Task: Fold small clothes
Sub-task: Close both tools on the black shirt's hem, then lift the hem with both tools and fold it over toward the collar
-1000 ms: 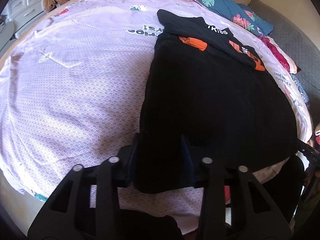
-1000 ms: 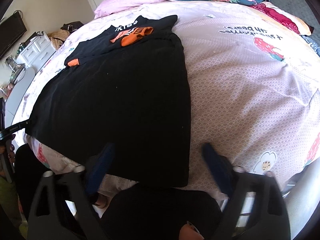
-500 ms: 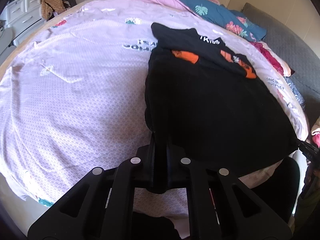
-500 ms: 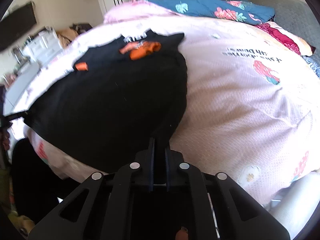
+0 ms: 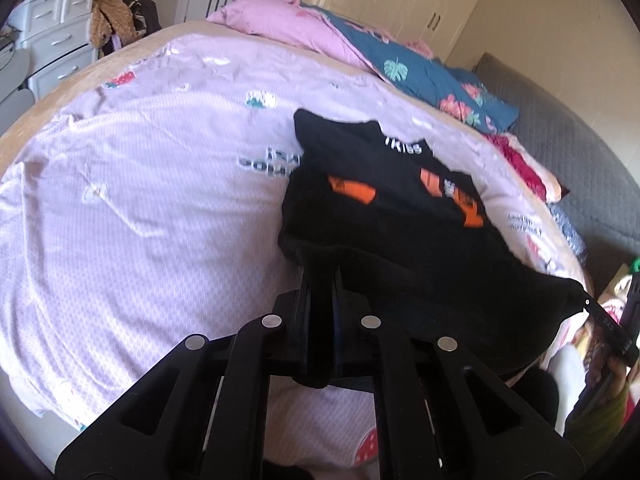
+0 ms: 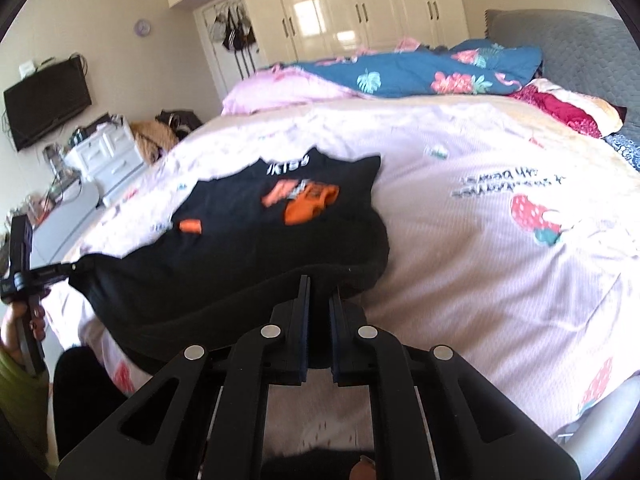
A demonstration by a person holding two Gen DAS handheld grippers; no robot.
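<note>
A black T-shirt (image 5: 400, 232) with orange patches and white lettering lies on the pink bedspread (image 5: 140, 220), its far part flat and its near hem raised. My left gripper (image 5: 322, 280) is shut on the hem's left corner. My right gripper (image 6: 319, 290) is shut on the hem's right corner of the same T-shirt (image 6: 248, 256). The hem hangs stretched between the two. The right gripper shows at the far right of the left wrist view (image 5: 592, 312), and the left gripper at the far left of the right wrist view (image 6: 60, 270).
A blue floral quilt (image 6: 420, 72) and pink pillows (image 5: 280, 24) lie at the head of the bed. A grey sofa (image 5: 560, 140) stands on one side. White drawers (image 6: 108, 152) with piled clothes stand on the other side, and a TV (image 6: 48, 100) hangs on the wall.
Both grippers closed on the T-shirt's near hem corners, then lifted them up and towards the far end. The near part of the shirt now hangs raised above the bed.
</note>
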